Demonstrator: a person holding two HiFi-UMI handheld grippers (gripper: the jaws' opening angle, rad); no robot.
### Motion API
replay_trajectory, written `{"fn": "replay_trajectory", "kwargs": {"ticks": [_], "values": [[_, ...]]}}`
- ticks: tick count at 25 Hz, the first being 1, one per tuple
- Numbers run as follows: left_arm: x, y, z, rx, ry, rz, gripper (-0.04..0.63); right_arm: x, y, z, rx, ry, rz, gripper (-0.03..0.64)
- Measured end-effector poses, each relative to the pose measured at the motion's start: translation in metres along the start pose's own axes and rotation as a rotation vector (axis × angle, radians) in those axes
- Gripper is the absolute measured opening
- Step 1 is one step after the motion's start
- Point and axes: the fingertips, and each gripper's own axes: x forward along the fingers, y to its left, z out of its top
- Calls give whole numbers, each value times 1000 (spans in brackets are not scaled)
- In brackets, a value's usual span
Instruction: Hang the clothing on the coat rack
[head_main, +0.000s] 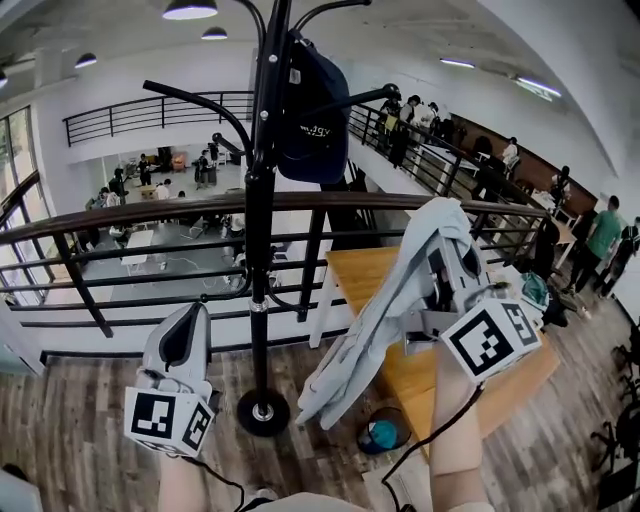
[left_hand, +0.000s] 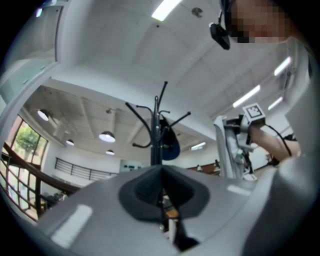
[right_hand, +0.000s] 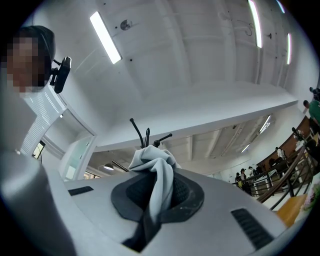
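The black coat rack (head_main: 260, 200) stands just ahead of me, with a dark navy cap (head_main: 312, 115) hanging on one of its upper hooks. My right gripper (head_main: 445, 250) is raised to the right of the pole and shut on a light grey-blue garment (head_main: 385, 310), which drapes down and to the left. In the right gripper view the garment (right_hand: 159, 182) bunches between the jaws, and the rack's hook tips (right_hand: 145, 136) show above it. My left gripper (head_main: 197, 312) is low and left of the pole, shut, with nothing in it. The left gripper view shows the rack (left_hand: 156, 130) and cap (left_hand: 171, 145).
A dark metal railing (head_main: 150, 212) runs behind the rack, above an open lower floor with people. A wooden table (head_main: 400, 375) stands at right under the garment. A teal round object (head_main: 383, 433) lies on the plank floor near the rack's round base (head_main: 263, 411).
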Motion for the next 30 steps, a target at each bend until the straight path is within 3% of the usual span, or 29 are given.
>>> {"fn": "replay_trajectory", "kwargs": {"ticks": [16, 30], "values": [[18, 45, -9, -17, -6, -30, 9, 86, 7, 79, -24, -129, 38, 8], [29, 70, -15, -20, -3, -14, 9, 142, -10, 91, 4, -44, -35, 9]]}}
